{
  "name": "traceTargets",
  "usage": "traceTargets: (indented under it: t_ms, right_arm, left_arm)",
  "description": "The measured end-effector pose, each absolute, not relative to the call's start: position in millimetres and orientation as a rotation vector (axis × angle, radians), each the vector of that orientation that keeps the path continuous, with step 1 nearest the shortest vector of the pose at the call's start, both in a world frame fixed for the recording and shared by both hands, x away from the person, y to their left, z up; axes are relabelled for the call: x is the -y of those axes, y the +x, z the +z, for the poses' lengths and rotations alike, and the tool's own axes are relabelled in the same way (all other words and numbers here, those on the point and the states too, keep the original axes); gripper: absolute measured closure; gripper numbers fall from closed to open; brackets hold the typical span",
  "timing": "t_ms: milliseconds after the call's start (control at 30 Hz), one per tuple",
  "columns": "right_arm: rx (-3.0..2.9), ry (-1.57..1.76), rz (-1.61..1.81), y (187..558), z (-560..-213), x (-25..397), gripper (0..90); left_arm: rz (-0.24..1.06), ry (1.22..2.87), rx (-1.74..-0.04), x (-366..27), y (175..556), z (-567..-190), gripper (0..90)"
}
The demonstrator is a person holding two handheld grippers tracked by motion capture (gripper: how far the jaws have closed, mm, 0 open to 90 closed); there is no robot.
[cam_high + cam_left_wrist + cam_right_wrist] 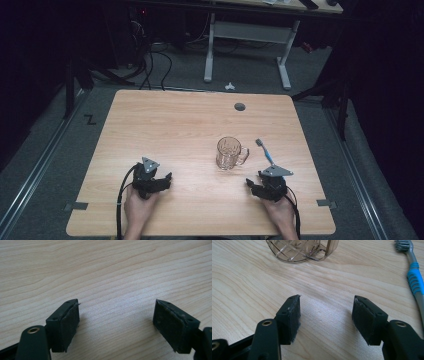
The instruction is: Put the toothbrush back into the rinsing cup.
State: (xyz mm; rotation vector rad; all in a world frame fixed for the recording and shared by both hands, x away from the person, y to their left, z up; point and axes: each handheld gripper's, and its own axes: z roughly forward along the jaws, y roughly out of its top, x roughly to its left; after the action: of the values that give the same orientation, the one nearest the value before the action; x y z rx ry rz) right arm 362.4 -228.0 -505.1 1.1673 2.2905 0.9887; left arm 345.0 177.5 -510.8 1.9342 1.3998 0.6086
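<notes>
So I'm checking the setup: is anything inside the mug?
The mug looks empty; table grain shows through its glass. The toothbrush lies beside it. The patterned wall blurs its bottom.

High view: fixed above person's side, looks forward and down; takes in whole desk (200, 120), floor beyond, far off.

Left gripper view: rides on left claw (116, 315), low, close to desk surface, looks along two black jaws at bare wood.

Right gripper view: rides on right claw (325, 312), equally low and close, faces forward toward glass mug (299, 250) and toothbrush (414, 277).

Shared: high view and right gripper view both hold mug, toothbrush, desk wood between.
</notes>
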Motion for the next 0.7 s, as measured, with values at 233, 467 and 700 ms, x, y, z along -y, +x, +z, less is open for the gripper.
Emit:
traceTargets:
  t_ms: [233,467,700]
  right_arm:
    - [-2.291,1.167,0.987,362.4,-505.2,227.9,39.2]
    - [-2.291,1.168,0.988,362.4,-505.1,227.9,39.1]
    - [-2.287,1.174,0.987,362.0,-505.1,227.8,39.4]
  left_arm:
    - [0.608,1.934,-1.400,-177.6,345.0,-510.8,21.9]
    - [0.607,1.934,-1.399,-177.7,345.0,-510.7,21.9]
    - [0.607,1.934,-1.400,-177.6,345.0,-510.7,21.9]
